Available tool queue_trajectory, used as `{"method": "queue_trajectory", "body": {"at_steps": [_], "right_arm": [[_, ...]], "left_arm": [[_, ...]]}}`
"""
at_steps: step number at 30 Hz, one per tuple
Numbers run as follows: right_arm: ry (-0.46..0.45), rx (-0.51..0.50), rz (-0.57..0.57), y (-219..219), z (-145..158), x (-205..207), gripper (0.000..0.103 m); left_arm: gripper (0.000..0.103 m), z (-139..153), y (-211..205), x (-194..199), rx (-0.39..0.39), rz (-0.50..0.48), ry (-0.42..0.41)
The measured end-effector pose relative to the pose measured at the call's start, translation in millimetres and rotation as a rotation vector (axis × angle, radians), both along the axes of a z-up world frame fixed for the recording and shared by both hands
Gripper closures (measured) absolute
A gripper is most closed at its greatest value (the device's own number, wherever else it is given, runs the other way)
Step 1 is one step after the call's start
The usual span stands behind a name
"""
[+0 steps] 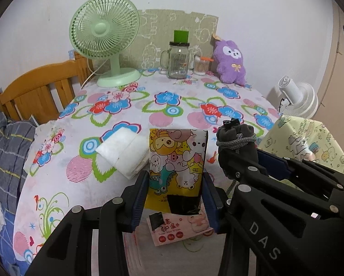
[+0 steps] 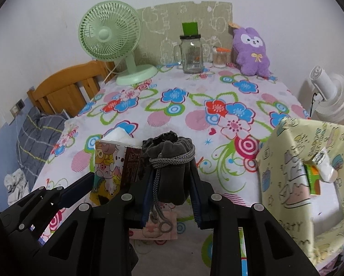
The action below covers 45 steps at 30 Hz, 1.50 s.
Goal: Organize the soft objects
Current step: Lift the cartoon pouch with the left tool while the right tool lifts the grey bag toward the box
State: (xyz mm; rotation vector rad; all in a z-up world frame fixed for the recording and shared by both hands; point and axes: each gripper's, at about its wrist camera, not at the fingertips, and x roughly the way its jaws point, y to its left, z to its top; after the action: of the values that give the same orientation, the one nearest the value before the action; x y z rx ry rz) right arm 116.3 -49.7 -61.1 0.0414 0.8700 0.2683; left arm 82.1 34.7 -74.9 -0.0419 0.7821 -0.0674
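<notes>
Left wrist view: the left gripper point(image 1: 175, 192) has its jaws closed on a yellow cartoon-print pack point(image 1: 177, 161), held upright above the floral tablecloth point(image 1: 172, 108). A pink wipes pack point(image 1: 178, 230) lies on the cloth directly below the pack. A folded white cloth point(image 1: 122, 150) lies on the tablecloth just left of the pack. To the pack's right, the right gripper point(image 1: 238, 151) holds a grey drawstring pouch point(image 1: 237, 138), near the pack but apart from it. Far behind the pack stand a green fan point(image 1: 105, 39), a glass jar point(image 1: 177, 61) and a purple plush point(image 1: 231, 63).

Right wrist view: the right gripper point(image 2: 172, 181) has its jaws narrowed onto the pouch point(image 2: 172, 161), its cord hanging down between them. The pack point(image 2: 112, 168) sits just left of the pouch, held by the left gripper point(image 2: 91, 184). A yellow-green patterned box point(image 2: 309, 172) stands to the pouch's right, off the table edge.
</notes>
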Motion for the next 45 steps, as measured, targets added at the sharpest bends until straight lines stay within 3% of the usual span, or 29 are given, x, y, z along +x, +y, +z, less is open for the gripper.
{"method": "queue_trajectory", "body": {"at_steps": [25, 45], "right_arm": [[-0.153, 0.016, 0.006, -23, 78, -36, 0.070], [-0.188, 0.021, -0.026, -76, 91, -33, 0.070]], "left_arm": [[0.057, 66, -21, -31, 0.020, -0.017, -0.150], [0.057, 76, -72, -24, 0.028, -0.066, -0.181]]}}
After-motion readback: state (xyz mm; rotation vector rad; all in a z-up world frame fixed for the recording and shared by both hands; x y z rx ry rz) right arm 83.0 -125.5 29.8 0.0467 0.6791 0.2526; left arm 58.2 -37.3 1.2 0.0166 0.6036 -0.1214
